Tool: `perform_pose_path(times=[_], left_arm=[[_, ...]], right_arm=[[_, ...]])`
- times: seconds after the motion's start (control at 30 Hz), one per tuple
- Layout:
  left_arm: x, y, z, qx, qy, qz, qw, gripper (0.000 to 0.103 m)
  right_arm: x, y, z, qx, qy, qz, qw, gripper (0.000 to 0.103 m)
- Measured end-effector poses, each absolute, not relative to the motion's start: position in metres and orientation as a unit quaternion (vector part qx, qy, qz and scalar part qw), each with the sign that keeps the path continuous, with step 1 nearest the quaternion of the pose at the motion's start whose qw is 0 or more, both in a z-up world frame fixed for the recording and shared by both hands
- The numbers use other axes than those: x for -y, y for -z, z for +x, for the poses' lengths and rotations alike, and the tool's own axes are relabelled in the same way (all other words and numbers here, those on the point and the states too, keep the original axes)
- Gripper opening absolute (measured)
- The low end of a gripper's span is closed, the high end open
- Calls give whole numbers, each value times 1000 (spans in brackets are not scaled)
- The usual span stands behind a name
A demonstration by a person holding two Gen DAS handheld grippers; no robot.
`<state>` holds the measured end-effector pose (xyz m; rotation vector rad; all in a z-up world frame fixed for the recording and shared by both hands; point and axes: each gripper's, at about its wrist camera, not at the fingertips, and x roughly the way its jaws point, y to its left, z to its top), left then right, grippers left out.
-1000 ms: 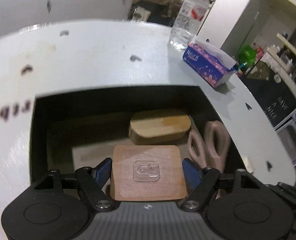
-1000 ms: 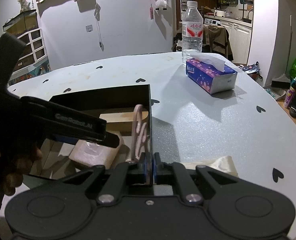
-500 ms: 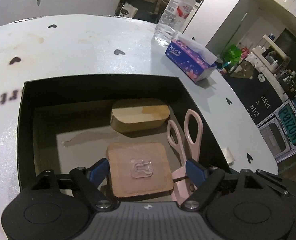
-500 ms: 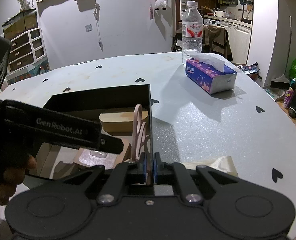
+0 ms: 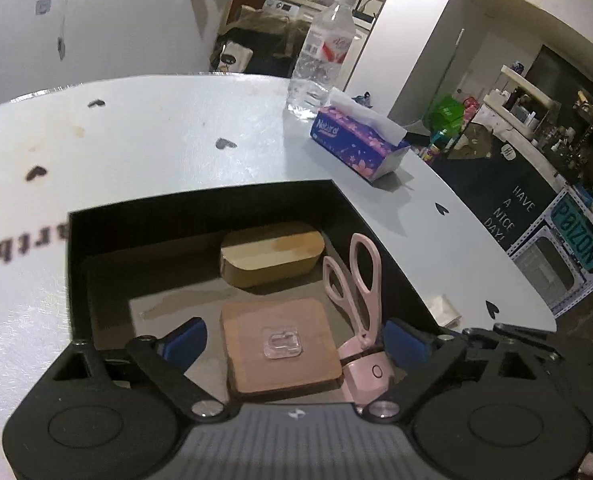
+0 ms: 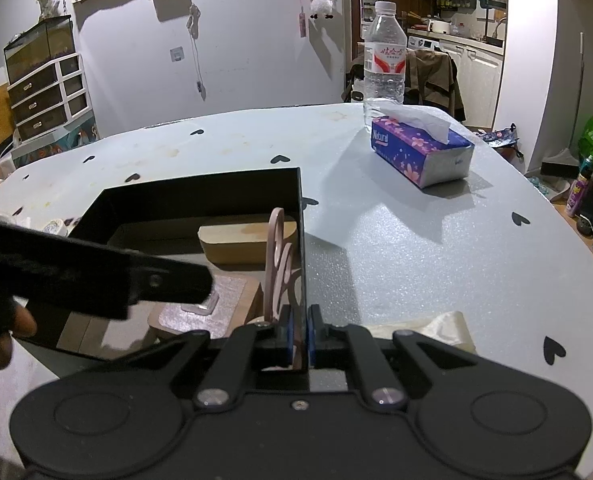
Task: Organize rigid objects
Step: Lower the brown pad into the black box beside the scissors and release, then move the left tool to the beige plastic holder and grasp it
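The right hand-held gripper pinches the black box's right wall to steady it, while the left hand-held gripper hangs wide over the wooden square.

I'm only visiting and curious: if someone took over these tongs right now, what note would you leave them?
Left tongs: open, empty, above the wooden square.
Right tongs: shut on the black box, pinching its right wall.
In the box: wooden square, oval wooden block, pink scissors.
Done: those three are inside.
Left: I can't see anything more to pack; the tissue box and water bottle stand apart.
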<state>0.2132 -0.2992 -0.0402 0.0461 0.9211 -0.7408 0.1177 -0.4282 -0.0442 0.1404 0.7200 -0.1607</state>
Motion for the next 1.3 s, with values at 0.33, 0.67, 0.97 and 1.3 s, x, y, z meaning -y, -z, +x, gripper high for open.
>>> perform_pose_path(times=[0.33,0.67,0.97,1.3], left_arm=[[277,23,193,-395,333,44,855,103],[232,15,189,-364,289,31,885,103],[173,12,191,-322,209,20,923,103],[106,28,201,-331,123,-3,936,103]], right_arm=[[425,43,119,-354,83,65,929,7],[425,43,119,-354,82,65,929,7],[424,43,119,-355,84,63,929,7],[424,43,119,-355,84,63,929,8]])
